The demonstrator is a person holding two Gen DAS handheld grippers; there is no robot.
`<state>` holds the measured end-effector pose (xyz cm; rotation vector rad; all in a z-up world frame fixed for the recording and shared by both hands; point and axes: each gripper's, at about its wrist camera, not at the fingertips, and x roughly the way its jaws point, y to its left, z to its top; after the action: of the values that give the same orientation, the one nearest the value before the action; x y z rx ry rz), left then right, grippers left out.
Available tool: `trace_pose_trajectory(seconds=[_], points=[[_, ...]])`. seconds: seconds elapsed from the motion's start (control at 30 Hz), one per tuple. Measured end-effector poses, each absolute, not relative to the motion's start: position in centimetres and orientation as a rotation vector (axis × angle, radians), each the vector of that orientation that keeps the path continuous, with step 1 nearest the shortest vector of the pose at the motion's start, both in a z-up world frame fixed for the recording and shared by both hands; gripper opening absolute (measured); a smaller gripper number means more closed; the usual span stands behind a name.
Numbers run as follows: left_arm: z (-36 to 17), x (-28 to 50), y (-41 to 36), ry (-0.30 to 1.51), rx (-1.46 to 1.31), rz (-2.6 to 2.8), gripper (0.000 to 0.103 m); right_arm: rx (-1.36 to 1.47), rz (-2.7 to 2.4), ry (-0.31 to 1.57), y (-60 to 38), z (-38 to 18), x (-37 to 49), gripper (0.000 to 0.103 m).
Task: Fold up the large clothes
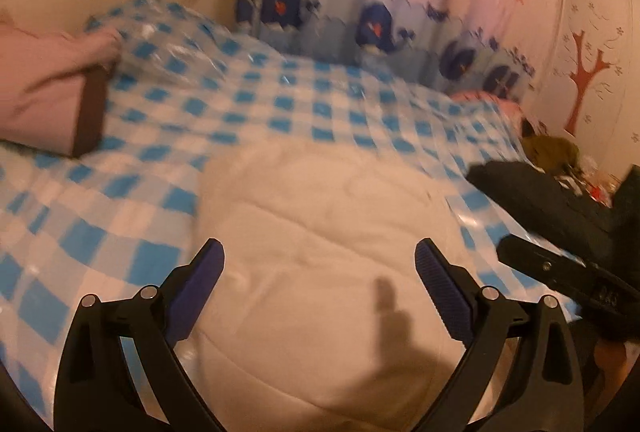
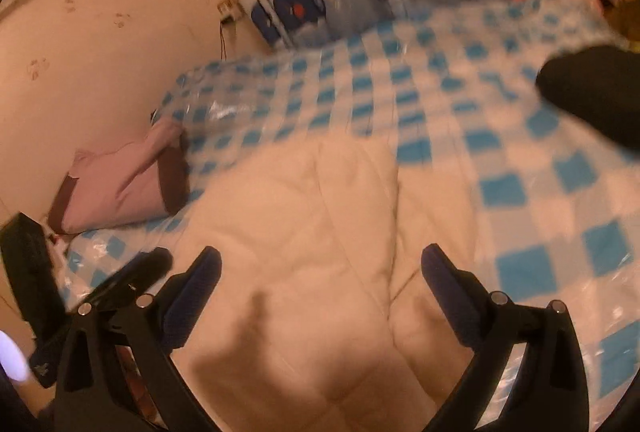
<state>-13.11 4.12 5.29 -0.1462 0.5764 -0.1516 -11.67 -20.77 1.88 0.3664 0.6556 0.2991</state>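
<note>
Left wrist view: my left hand-held gripper [image 1: 319, 260] is spread wide, nothing between its fingers, hovering over a cream quilted garment [image 1: 320, 224] lying on the bed [image 1: 280, 100]. Bed is covered by a blue-and-white checked sheet under shiny clear plastic. Garment sits directly below and ahead of the fingers, apart from them; a finger-shaped shadow falls on the fabric. No containers anywhere that I can make out. Pink pillow [image 1: 44, 88] with a dark brown edge lies far left by the wall. Dark clothing [image 1: 552, 200] lies at right on the bed edge, and the other tool's black body pokes in below it. Whale-print curtain [image 1: 372, 20] hangs behind the bed. Right wrist view: my right hand-held gripper [image 2: 321, 264] is also released, fingers wide, empty, above the same cream quilted garment [image 2: 304, 216], which looks folded over with a raised lengthwise edge running between the fingers. Left tool visible at lower left. Pink pillow [image 2: 120, 184] beyond the garment's left side; dark clothing [image 2: 592, 92] far right. Both frames blurred.
</note>
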Motion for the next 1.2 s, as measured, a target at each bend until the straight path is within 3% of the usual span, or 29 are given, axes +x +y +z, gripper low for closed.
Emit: trace_pose_trajectory(seconds=[0.13,0.23,0.37,0.5,0.7,1.2], points=[[5.8,-13.4,3.8,0.555,-0.117,-0.112,0.092,0.267,0.236,0.801,-18.6,-2.7,-9.6,0.096],[5.5,-13.3,3.8,0.583,-0.117,-0.104,0.092,0.378,0.294,0.847,-19.6,-5.3,-9.2,0.096],[6.1,-14.0,3.7,0.576,-0.097,-0.098,0.092,0.369,0.239,0.855,-20.3,-2.7,-10.3,0.096],[7.9,-16.0,3.7,0.528,-0.092,-0.082,0.092,0.347,0.195,0.687,-20.6,1.6,-14.3,0.096],[10.3,-18.9,3.8,0.501,-0.092,-0.064,0.095,0.233,0.161,0.635,-19.8,4.6,-18.1,0.096],[13.8,-24.5,3.5,0.515,-0.048,-0.041,0.096,0.19,0.171,0.594,-18.3,7.0,-24.0,0.096]])
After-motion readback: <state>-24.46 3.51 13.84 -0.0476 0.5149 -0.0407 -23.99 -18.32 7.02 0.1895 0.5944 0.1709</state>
